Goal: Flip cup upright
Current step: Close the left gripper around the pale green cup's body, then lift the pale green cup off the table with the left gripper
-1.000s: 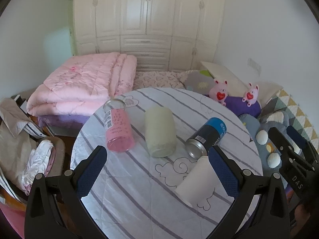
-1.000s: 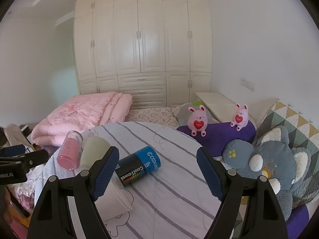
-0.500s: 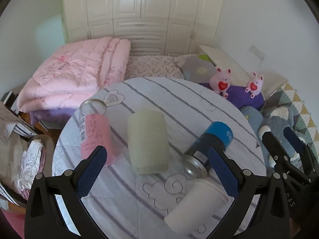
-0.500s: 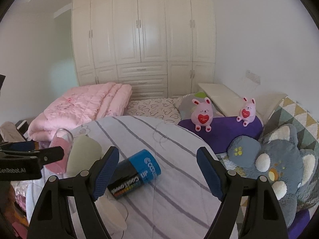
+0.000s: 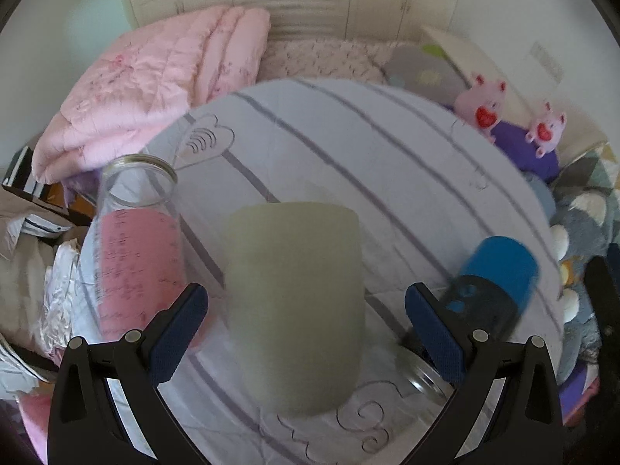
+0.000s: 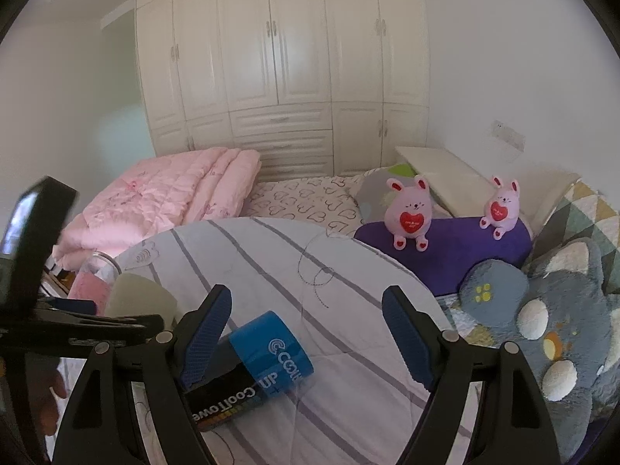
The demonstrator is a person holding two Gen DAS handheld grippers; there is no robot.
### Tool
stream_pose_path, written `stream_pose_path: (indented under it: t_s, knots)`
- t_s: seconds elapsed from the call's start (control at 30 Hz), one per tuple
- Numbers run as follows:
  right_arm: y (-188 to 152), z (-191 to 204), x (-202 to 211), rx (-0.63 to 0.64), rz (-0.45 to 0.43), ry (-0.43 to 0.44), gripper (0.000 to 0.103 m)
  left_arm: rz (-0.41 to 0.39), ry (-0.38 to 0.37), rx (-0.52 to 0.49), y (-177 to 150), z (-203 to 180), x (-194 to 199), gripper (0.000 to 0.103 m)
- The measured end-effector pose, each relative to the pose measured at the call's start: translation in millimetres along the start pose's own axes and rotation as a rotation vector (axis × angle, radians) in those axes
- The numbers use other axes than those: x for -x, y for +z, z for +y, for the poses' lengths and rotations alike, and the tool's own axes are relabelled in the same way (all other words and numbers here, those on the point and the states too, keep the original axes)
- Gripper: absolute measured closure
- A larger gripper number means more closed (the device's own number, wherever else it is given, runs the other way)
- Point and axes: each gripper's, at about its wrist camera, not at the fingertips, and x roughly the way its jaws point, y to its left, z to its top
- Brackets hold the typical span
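blue-black can (image 6: 252, 379) reading "Cooltowel", "UP"

A round table (image 5: 387, 147) under a white cloth with grey-purple stripes and line-drawn hearts carries three things, all lying on their sides. A glass bottle with a pink label (image 5: 135, 248) lies by the left edge. Just beside it, mid-table, lies a pale green cup (image 5: 296, 302). Toward the right edge lies a blue-and-black can (image 5: 492, 290), apart from the cup.
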Motion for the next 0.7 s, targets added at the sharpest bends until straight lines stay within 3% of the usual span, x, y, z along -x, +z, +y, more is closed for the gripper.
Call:
stream_pose_path:
  t_s: [0.13, 0.27, 0.33, 0.37, 0.4, 0.47, 0.7]
  knots:
    - [0.1, -5.9, -6.9, -0.015, 0.008, 0.003, 0.022, 0.058, 0.052, -0.027, 1.4, -7.9, -19.9, 0.0]
    - [-0.4, -9.9, -13.7, -0.024, 0.018, 0.005, 0.022, 0.099, 0.015, -0.004, -3.5, -7.9, -30.4, 0.0]
    - [-0.2, -10.7, -15.4, -0.025, 0.022, 0.006, 0.022, 0.075, 0.015, 0.015, -5.3, -6.4, -26.8, 0.008]
    - [0.5, -11.0, -16.2, -0.025, 0.022, 0.006, 0.022, 0.065, 0.022, 0.02, -5.2, -5.6, -25.1, 0.022]
    - [1.3, -11.4, -16.5, -0.025, 0.021, 0.007, 0.022, 0.058, 0.029, 0.022, -4.8, -4.0, -21.9, 0.024]
    - [1.6, -10.6, -16.2, -0.025, 0.022, 0.007, 0.022, 0.062, -0.02, 0.043, -3.0, 1.6, -22.1, 0.024]
    - [1.0, -8.3, -11.7, -0.02, 0.017, 0.01, 0.022, 0.034, -0.047, 0.046, -6.9, 3.7, -4.7, 0.024]
